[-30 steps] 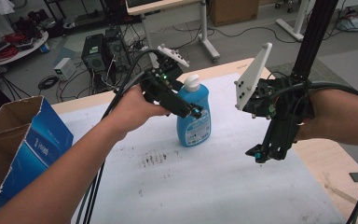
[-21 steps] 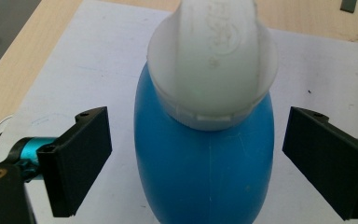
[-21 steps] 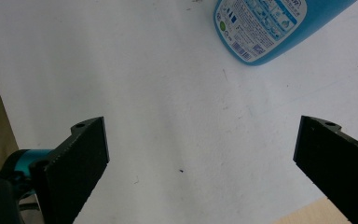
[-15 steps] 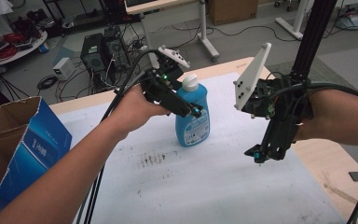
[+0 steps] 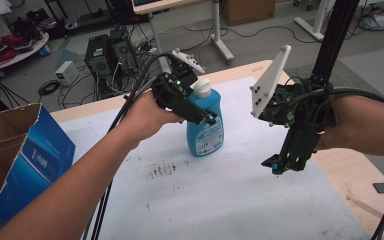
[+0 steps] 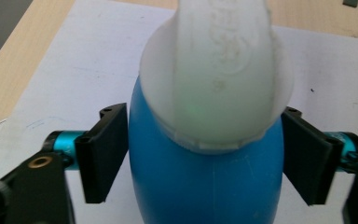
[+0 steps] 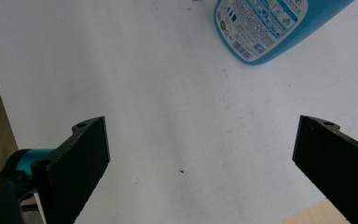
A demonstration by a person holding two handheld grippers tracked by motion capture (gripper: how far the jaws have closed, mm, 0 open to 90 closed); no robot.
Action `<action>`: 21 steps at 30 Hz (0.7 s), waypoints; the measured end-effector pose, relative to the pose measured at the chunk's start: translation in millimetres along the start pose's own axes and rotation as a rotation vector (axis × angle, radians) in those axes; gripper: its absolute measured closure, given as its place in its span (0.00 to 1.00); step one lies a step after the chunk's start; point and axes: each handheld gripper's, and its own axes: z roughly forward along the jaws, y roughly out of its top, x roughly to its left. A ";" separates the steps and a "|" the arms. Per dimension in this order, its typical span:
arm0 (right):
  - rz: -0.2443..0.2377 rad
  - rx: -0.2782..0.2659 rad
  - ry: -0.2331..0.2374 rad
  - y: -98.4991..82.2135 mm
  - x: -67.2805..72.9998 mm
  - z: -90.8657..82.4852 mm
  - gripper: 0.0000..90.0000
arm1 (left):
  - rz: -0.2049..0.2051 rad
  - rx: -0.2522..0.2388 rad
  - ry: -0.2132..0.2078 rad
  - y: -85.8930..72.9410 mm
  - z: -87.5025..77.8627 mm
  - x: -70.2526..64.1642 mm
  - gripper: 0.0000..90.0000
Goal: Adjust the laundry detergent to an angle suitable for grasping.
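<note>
A blue dish-soap bottle (image 5: 205,130) with a white cap (image 5: 201,89) stands upright on the white sheet (image 5: 180,200). My left gripper (image 5: 207,118) reaches it from the left, just under the cap. In the left gripper view the bottle (image 6: 205,186) sits between the jaws of the left gripper (image 6: 205,158). They have just been closing, and both pads (image 6: 105,154) now touch its sides. My right gripper (image 5: 280,165) hangs open to the right of the bottle and points down at the sheet. Nothing lies between the right gripper's (image 7: 200,163) jaws, and the bottle (image 7: 270,23) is farther off.
An open blue cardboard box (image 5: 25,160) stands at the left edge of the table. Dark smudges (image 5: 162,170) mark the sheet in front of the bottle. Bare wood (image 5: 350,175) shows at the right, and a black mast (image 5: 330,40) rises behind the right hand.
The left gripper's jaws have drawn in against the bottle. Both hands and the bottle have kept their places.
</note>
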 end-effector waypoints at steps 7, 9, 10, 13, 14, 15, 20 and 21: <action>0.001 -0.004 0.003 -0.1 -0.9 0.5 0.03 | 0.015 0.014 0.007 0.2 1.7 0.2 0.35; 0.000 -0.002 0.004 -0.1 -1.1 0.9 0.03 | 0.026 0.019 0.012 0.0 1.5 0.6 0.37; 0.000 -0.003 0.004 0.0 -1.2 1.1 0.03 | 0.021 0.019 0.014 -0.1 1.7 0.4 0.39; 0.002 -0.004 0.005 0.0 -1.4 1.4 0.03 | 0.024 0.020 0.010 -0.1 2.1 0.6 0.40; 0.002 -0.005 0.005 0.1 -1.5 1.6 0.03 | 0.027 0.017 0.009 -0.2 2.2 0.4 0.41; 0.003 -0.005 0.006 0.0 -1.4 1.8 0.03 | 0.027 0.017 0.009 -0.2 2.2 0.4 0.41; 0.004 -0.006 0.007 0.2 -1.2 2.0 0.03 | 0.031 0.021 0.010 -0.1 1.8 0.4 0.42; 0.004 -0.007 0.006 0.2 -1.2 2.0 0.03 | 0.036 0.020 0.014 -0.1 1.8 0.1 0.42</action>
